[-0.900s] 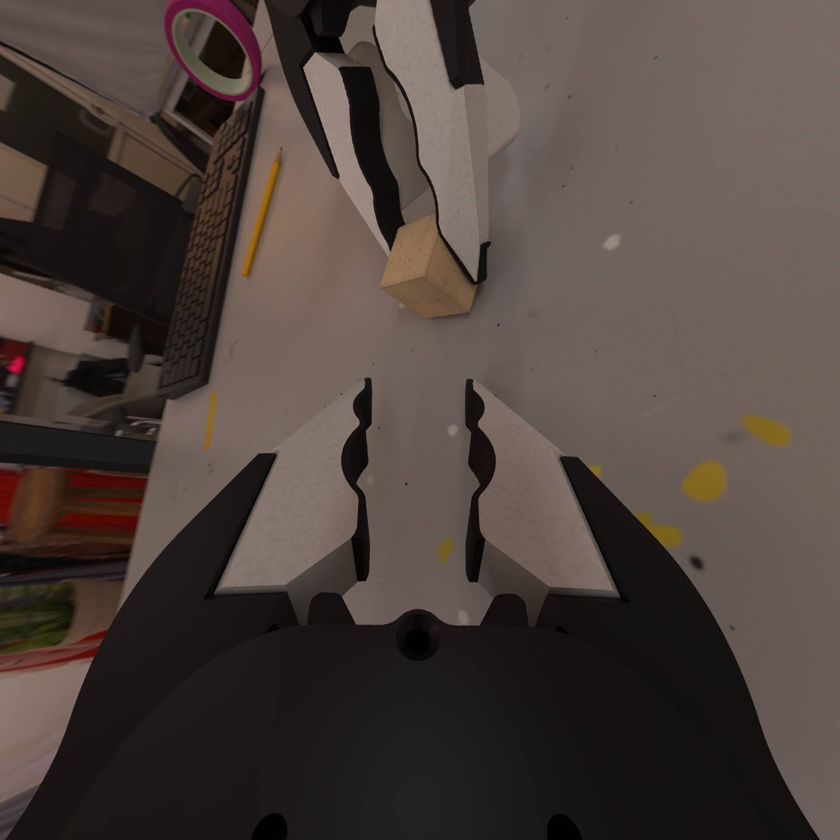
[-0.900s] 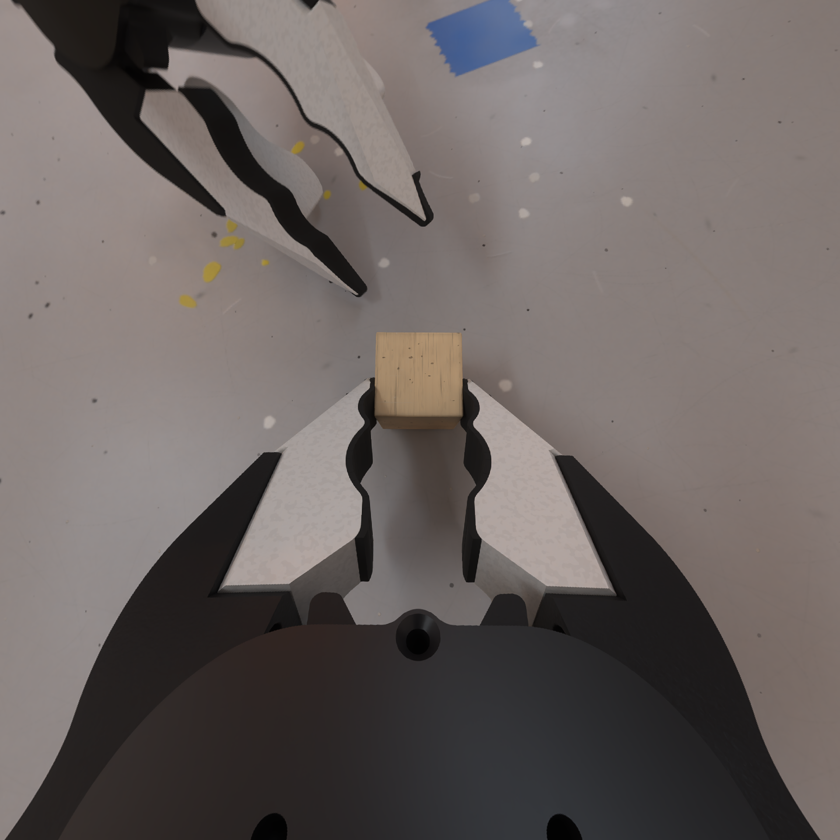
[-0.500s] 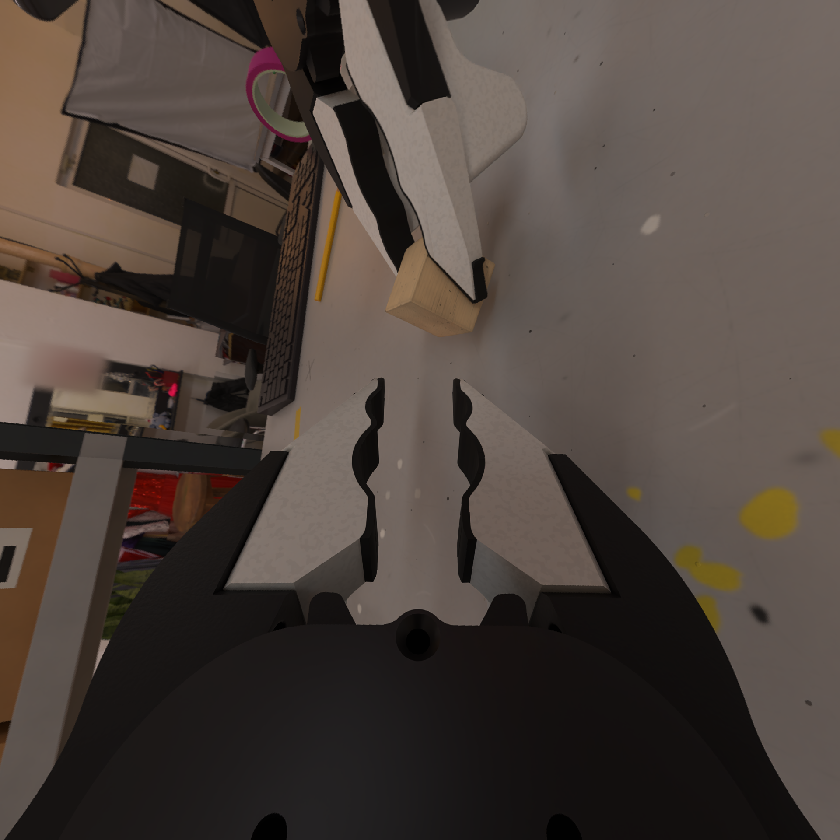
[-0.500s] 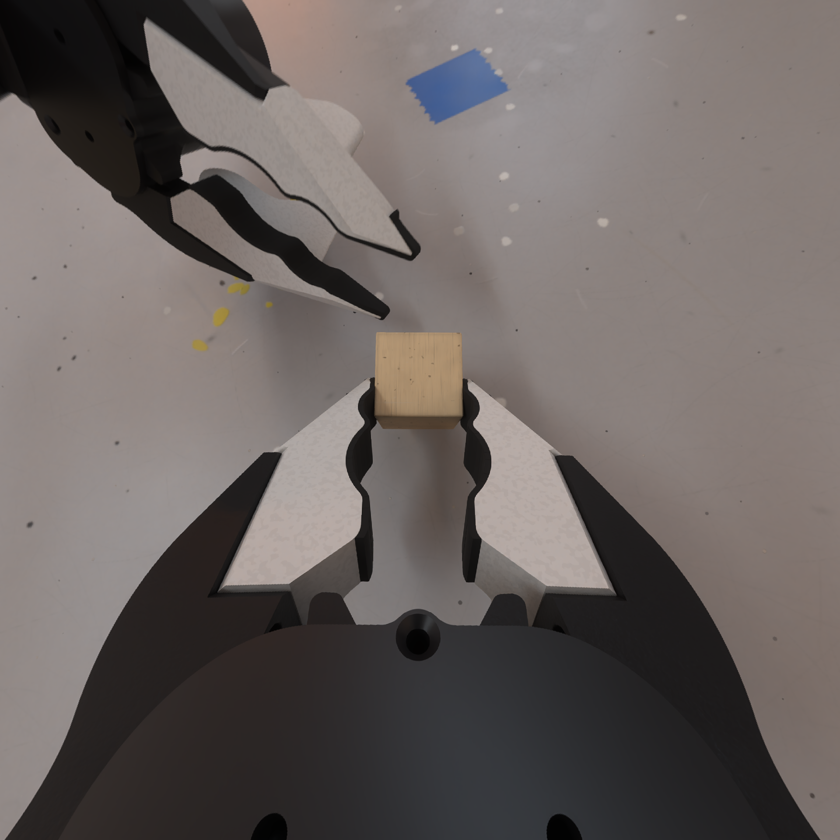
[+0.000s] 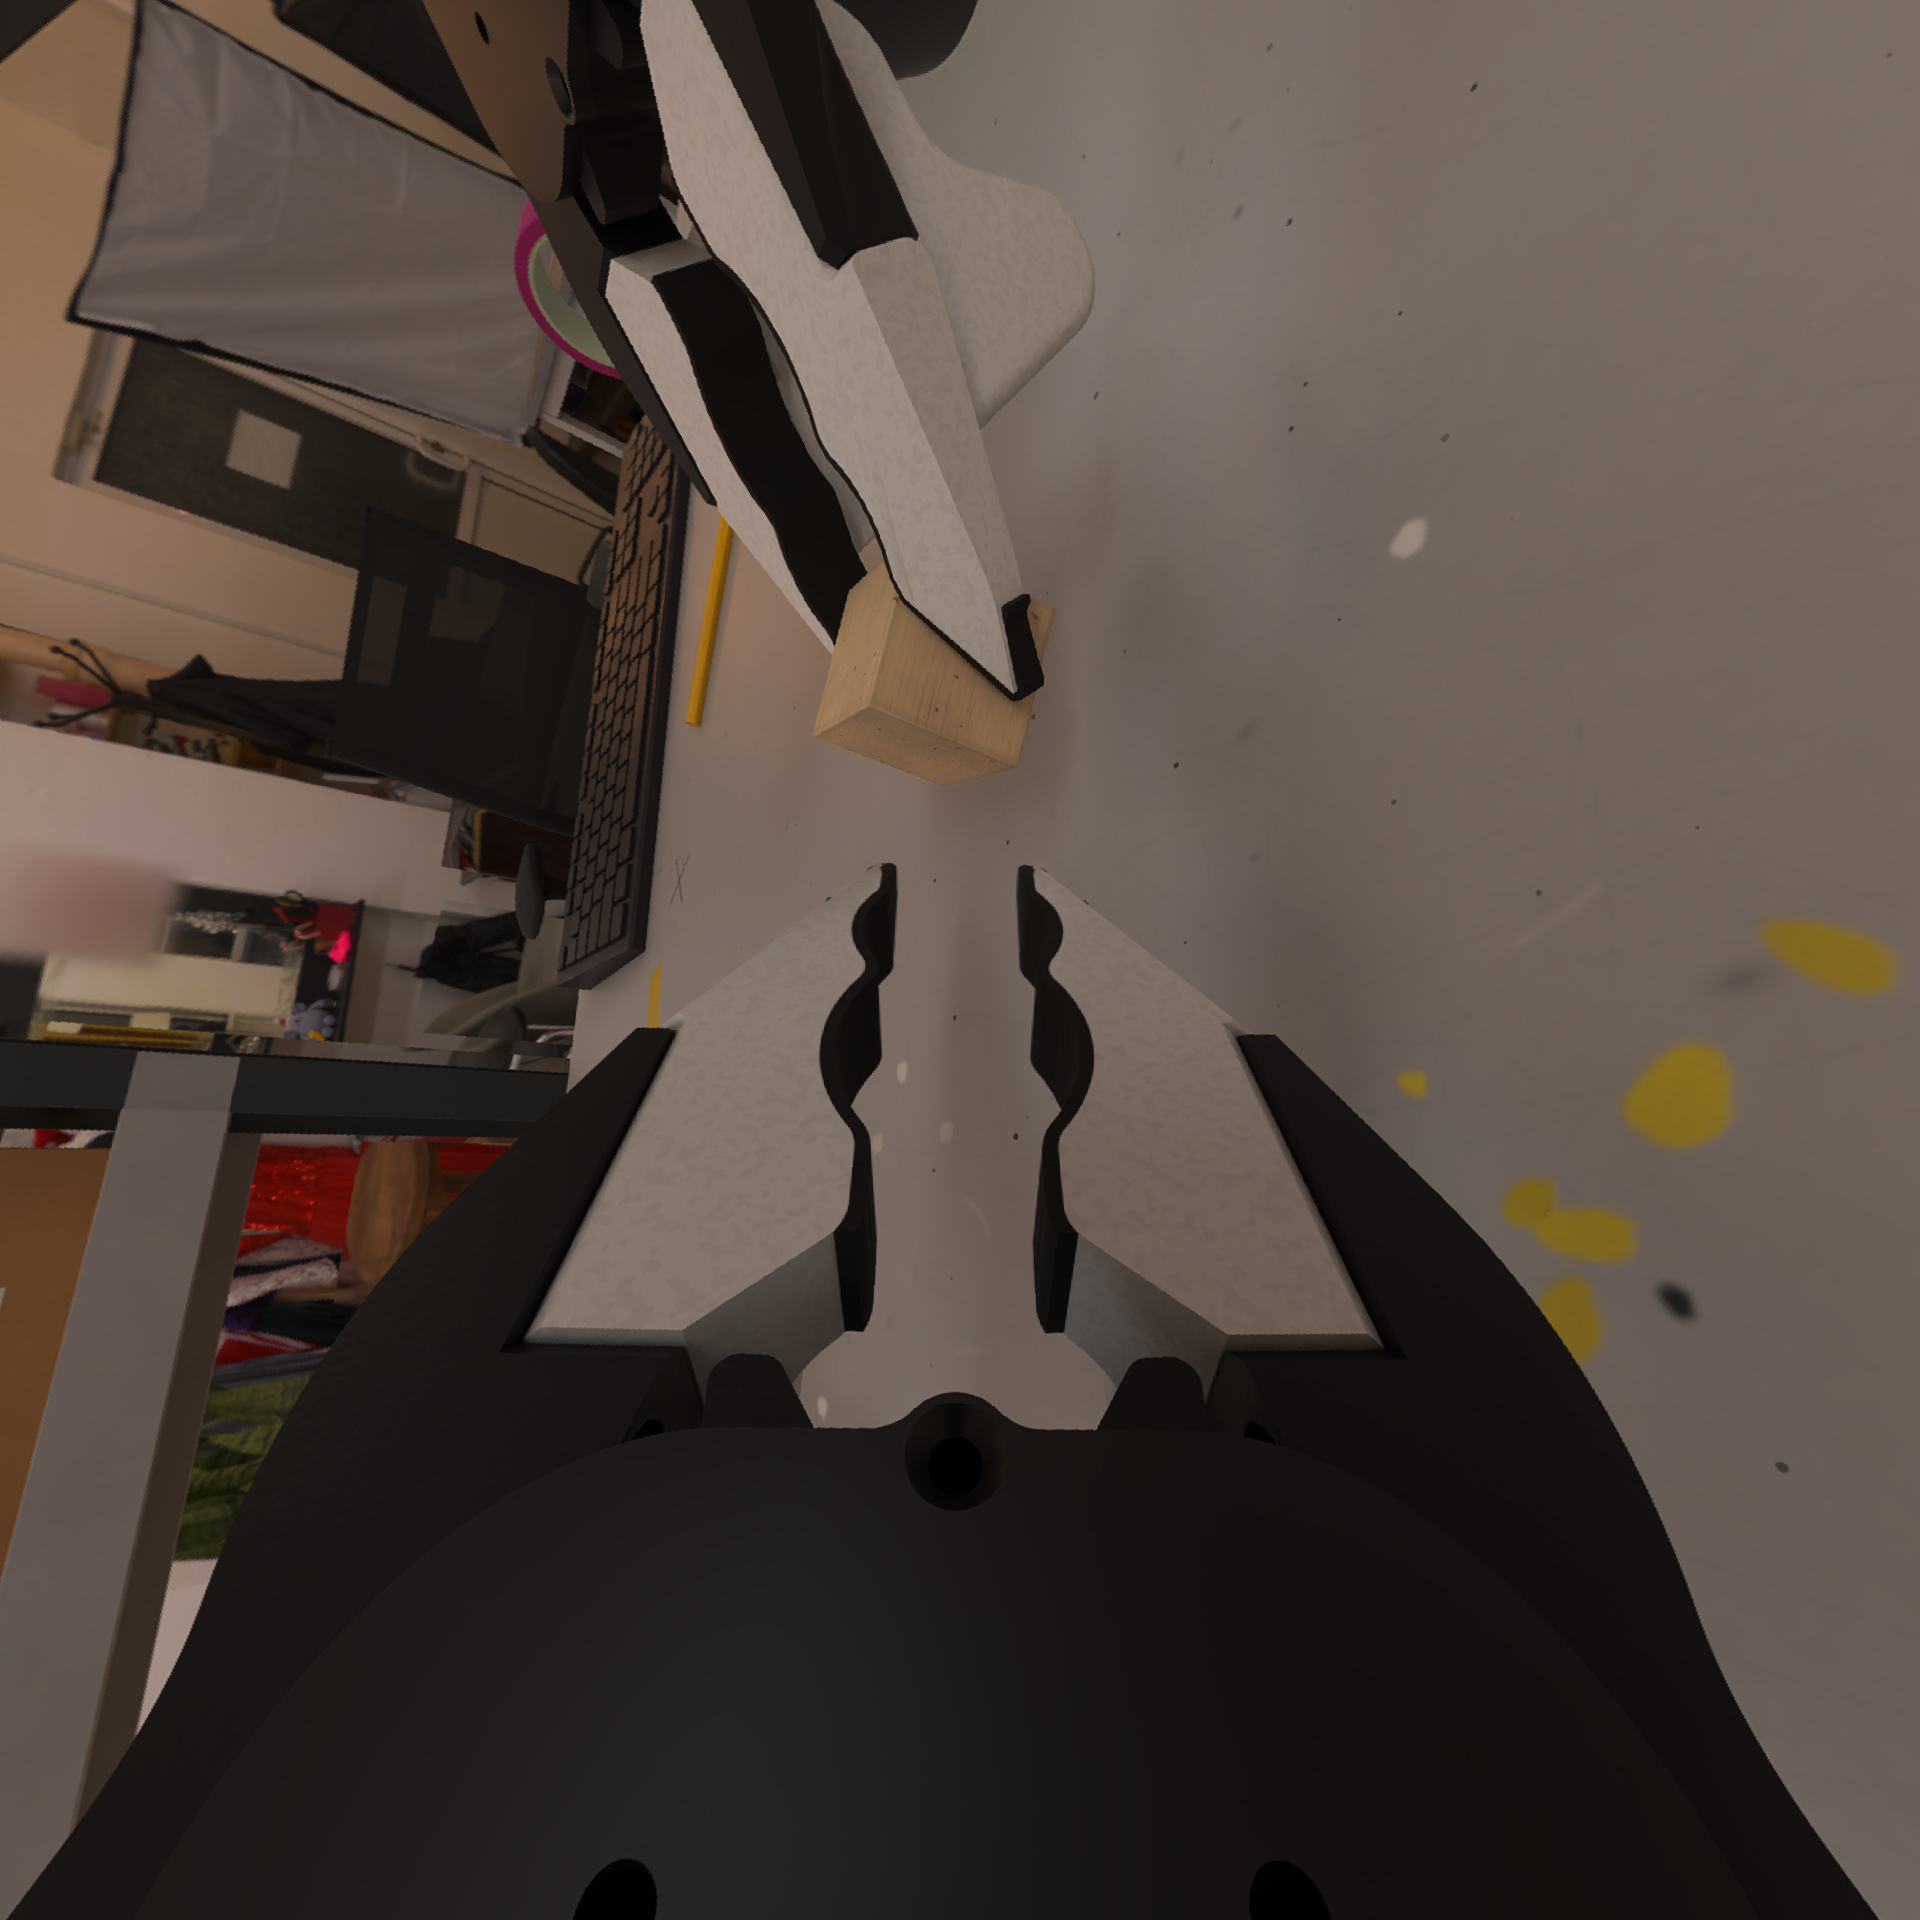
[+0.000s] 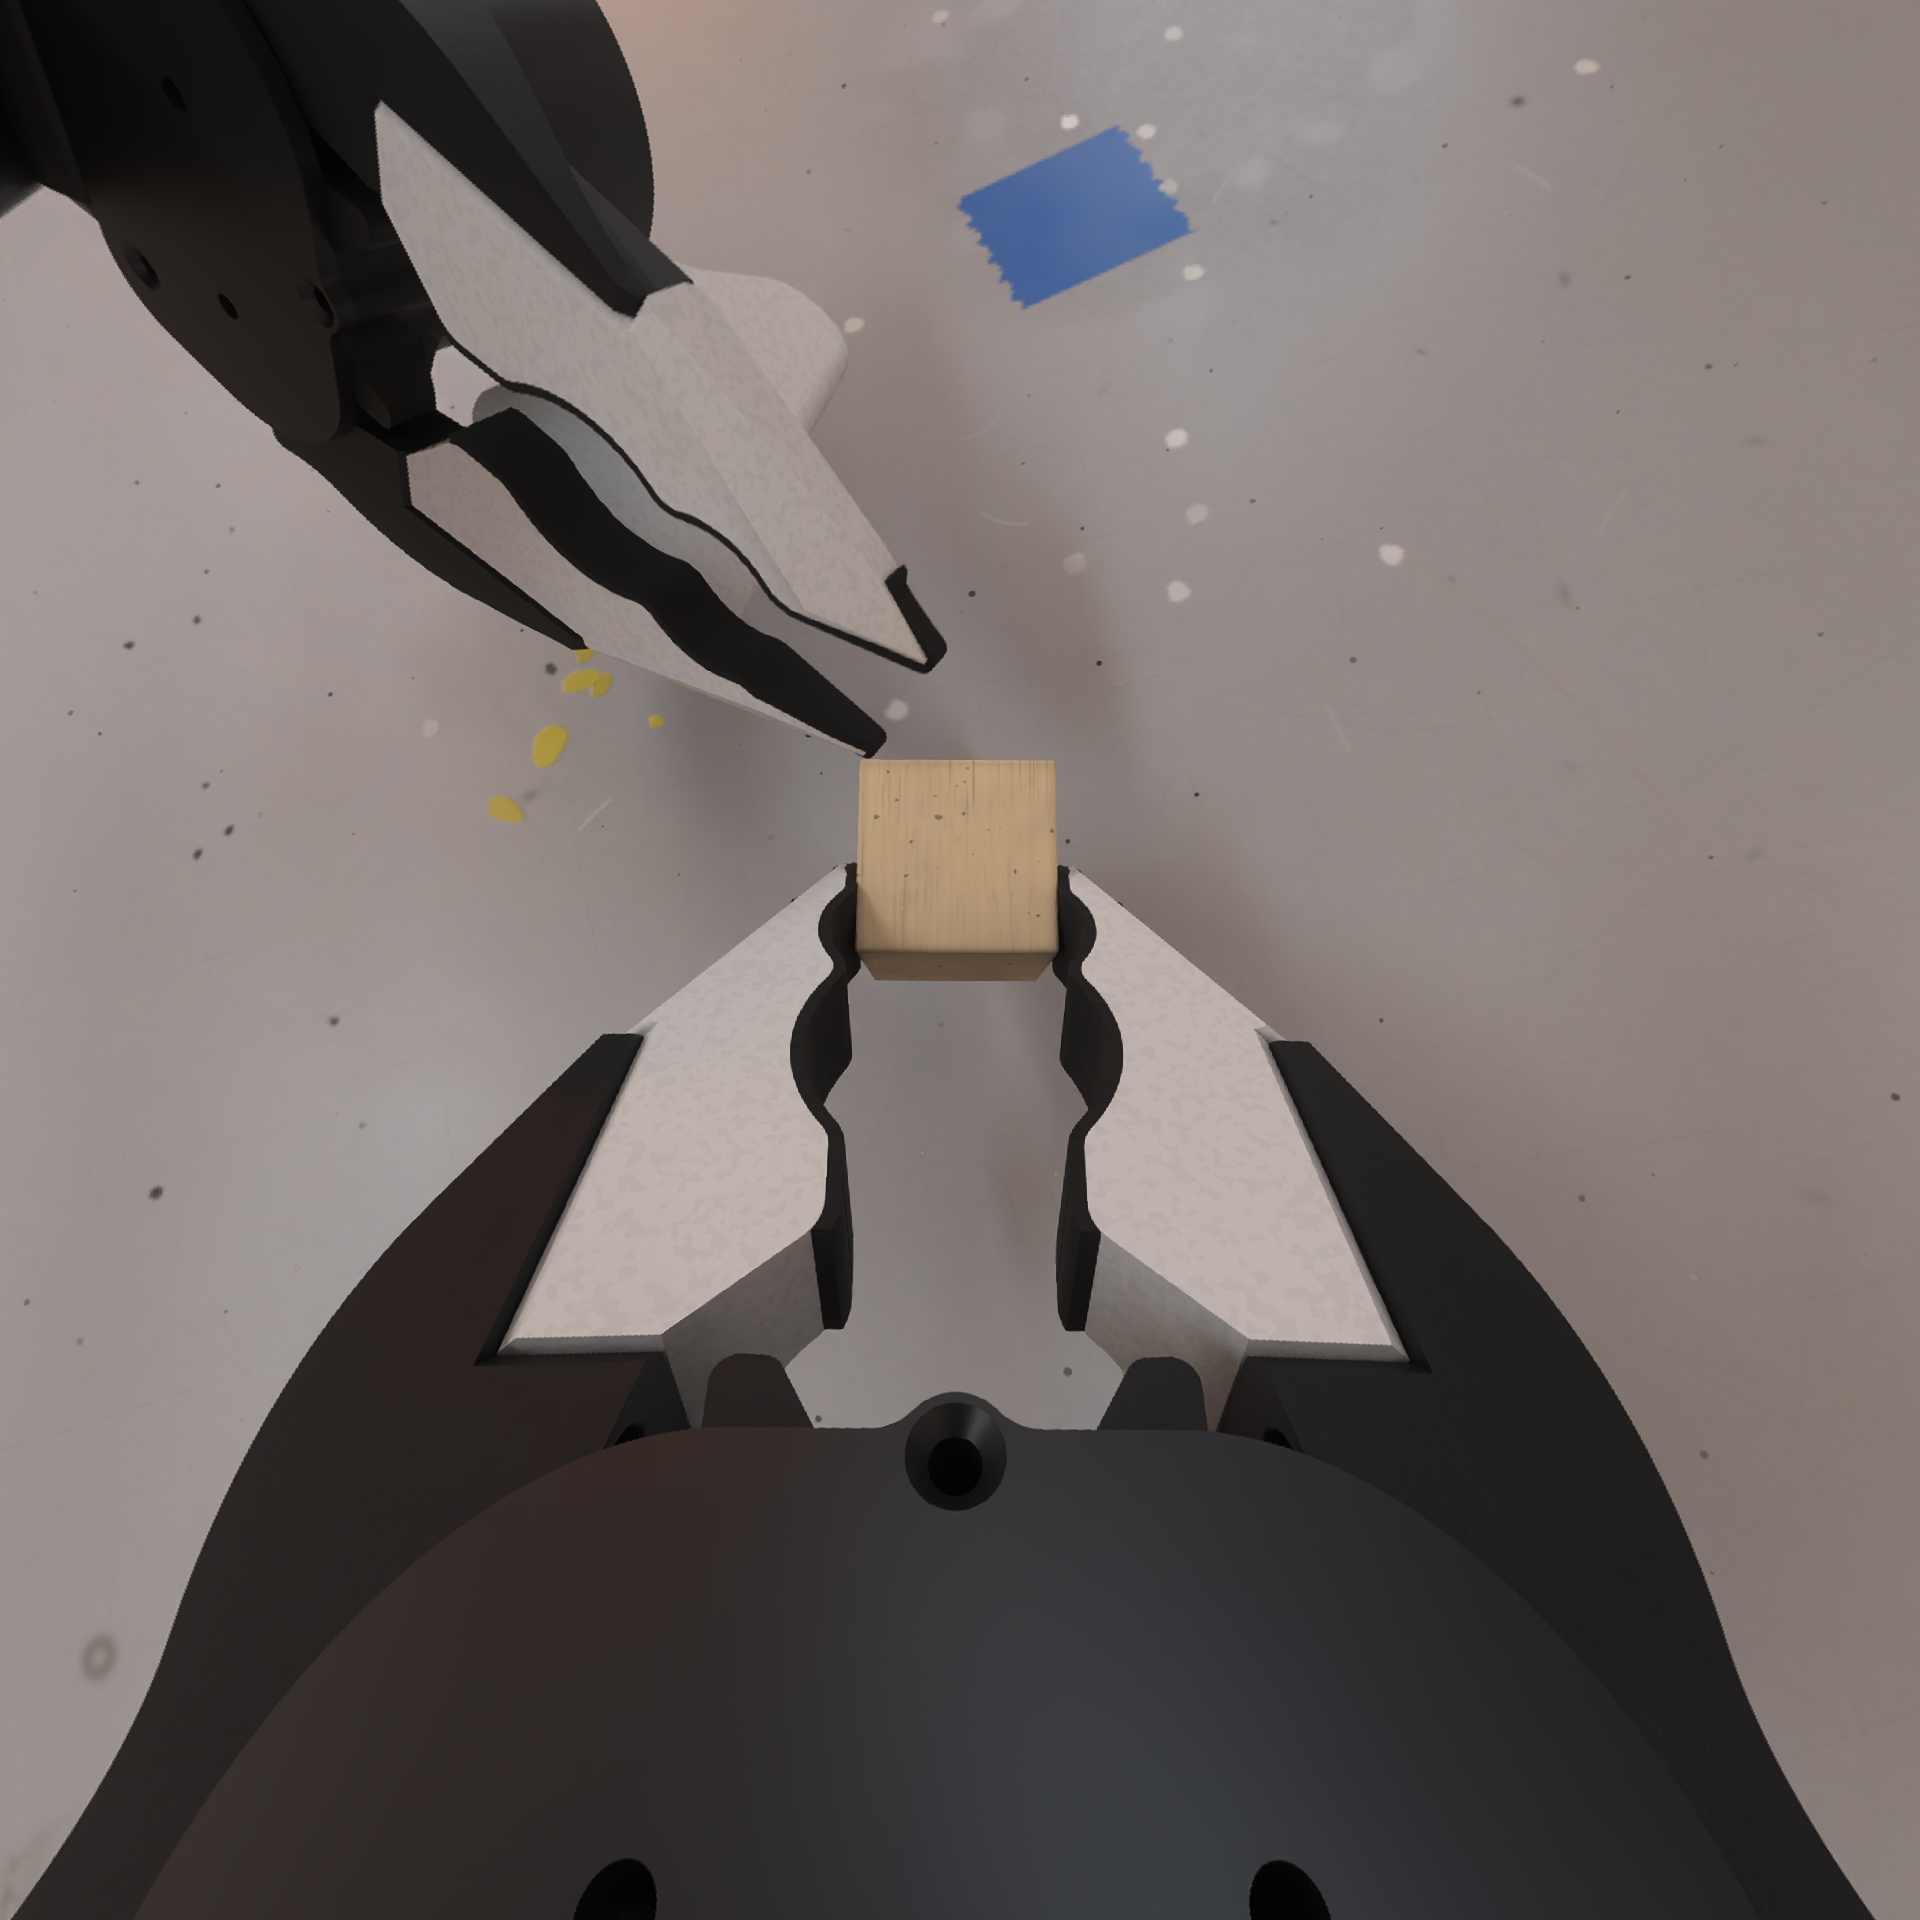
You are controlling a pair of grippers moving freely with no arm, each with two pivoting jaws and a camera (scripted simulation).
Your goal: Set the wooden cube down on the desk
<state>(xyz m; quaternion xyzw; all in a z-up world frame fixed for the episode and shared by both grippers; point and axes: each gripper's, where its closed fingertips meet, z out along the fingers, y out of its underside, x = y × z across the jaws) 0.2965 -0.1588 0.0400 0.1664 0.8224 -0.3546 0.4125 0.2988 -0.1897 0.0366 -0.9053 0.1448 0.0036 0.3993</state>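
the wooden cube [image 6: 954, 868] was pale, speckled and square-edged, pinched at its sides between the right gripper [image 6: 956, 914] tips, above the grey desk [image 6: 1558, 935]; whether it touched the surface was hard to judge. the left gripper [image 5: 954, 883] was narrowly parted and held nothing. compared with the earlier frame, the left gripper sat closer, its tips at the cube's 11 o'clock.
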